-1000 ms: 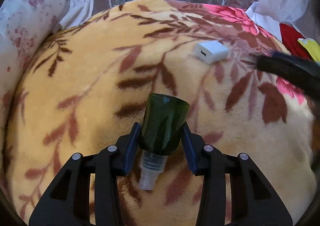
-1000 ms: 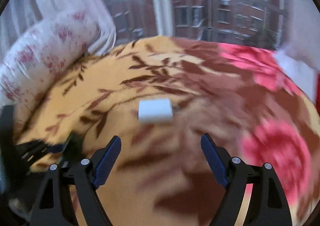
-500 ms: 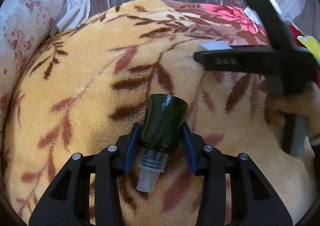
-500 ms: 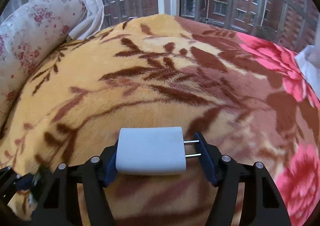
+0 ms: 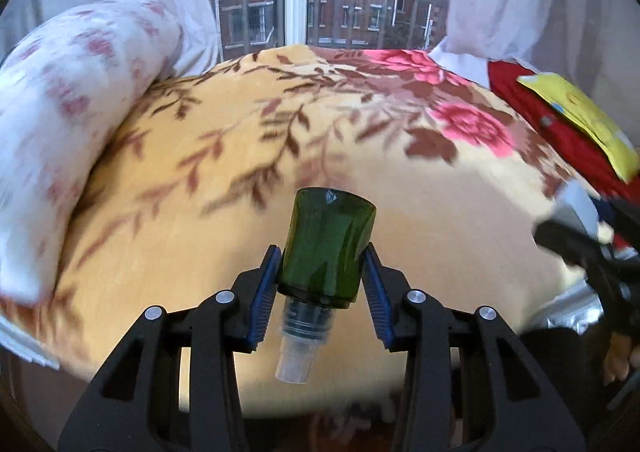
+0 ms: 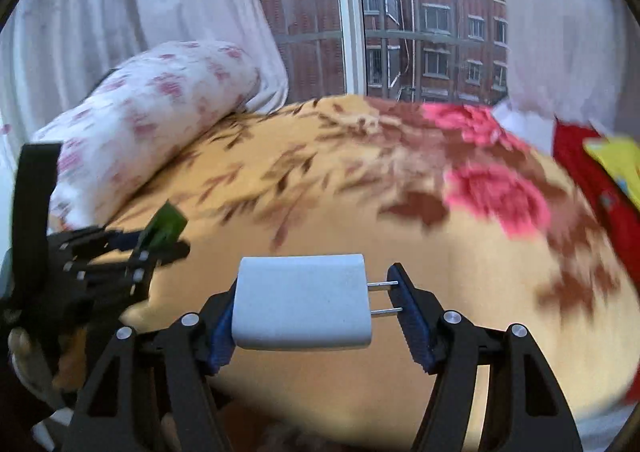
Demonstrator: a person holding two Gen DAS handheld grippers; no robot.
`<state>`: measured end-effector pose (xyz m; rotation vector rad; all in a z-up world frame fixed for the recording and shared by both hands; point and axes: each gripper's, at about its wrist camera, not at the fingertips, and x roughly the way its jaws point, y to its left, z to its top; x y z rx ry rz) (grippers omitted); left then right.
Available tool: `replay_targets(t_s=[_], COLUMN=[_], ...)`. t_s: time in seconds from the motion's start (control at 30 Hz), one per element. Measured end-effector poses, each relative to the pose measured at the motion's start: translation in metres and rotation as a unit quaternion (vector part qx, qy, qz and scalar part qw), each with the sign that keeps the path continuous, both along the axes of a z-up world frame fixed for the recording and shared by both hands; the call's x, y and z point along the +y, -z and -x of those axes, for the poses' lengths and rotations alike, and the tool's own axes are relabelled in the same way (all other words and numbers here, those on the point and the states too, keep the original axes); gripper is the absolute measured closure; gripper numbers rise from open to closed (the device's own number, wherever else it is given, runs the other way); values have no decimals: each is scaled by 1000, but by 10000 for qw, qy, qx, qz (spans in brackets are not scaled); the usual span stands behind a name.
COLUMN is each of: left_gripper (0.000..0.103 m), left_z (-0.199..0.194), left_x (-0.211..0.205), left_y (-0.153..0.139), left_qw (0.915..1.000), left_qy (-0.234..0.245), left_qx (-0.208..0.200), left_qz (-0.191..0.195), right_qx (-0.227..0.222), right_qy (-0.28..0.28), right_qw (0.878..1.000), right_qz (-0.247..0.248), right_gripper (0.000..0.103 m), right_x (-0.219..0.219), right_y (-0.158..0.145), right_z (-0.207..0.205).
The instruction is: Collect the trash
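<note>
A: While the bottle (image 5: 326, 248) is looked at first, where is it found?

B: It is clamped between the blue pads (image 5: 264, 292) of the left gripper (image 5: 320, 292), its dark green body pointing away from the camera and its clear nozzle toward it. It is held up above the blanket (image 5: 224, 156), with nothing else touching it.

A: And the charger (image 6: 302, 302)?

B: It is gripped sideways by the right gripper (image 6: 316, 312). One pad is pressed against its flat white end; its two metal prongs reach toward the other pad, though actual contact there cannot be made out. It too is carried above the blanket.

A: Can each gripper be seen from the other camera?

B: Yes. In the right wrist view the left gripper (image 6: 160, 248) is seen low at the left, the green bottle (image 6: 166, 228) caught in it. In the left wrist view the right gripper (image 5: 576, 228) is seen blurred at the right edge.

A: What is found around them?

B: A floral pillow (image 5: 60, 132) is laid along the blanket's left side. A red cloth (image 5: 560, 132) with a yellow packet (image 5: 580, 116) on it is seen at the right. White curtains (image 6: 192, 4) and a window (image 6: 388, 40) facing brick buildings are seen behind.
</note>
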<state>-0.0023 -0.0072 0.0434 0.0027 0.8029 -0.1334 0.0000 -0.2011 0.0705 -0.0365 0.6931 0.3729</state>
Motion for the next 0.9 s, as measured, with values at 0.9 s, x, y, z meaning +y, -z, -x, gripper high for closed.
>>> replay_targets(t_s=[0.9], left_gripper=[25], left_z=[46], left_x=[-57], left_y=[173], left_qw=[9573], left_qy=[1210], left_qx=[2574], left_qz=[-515], right_qx=[2128], right_qy=[518], right_qw=[9752], right_qz=[-323], right_gripper=[28], right_x=[-11], right_y=[132], right_z=[81])
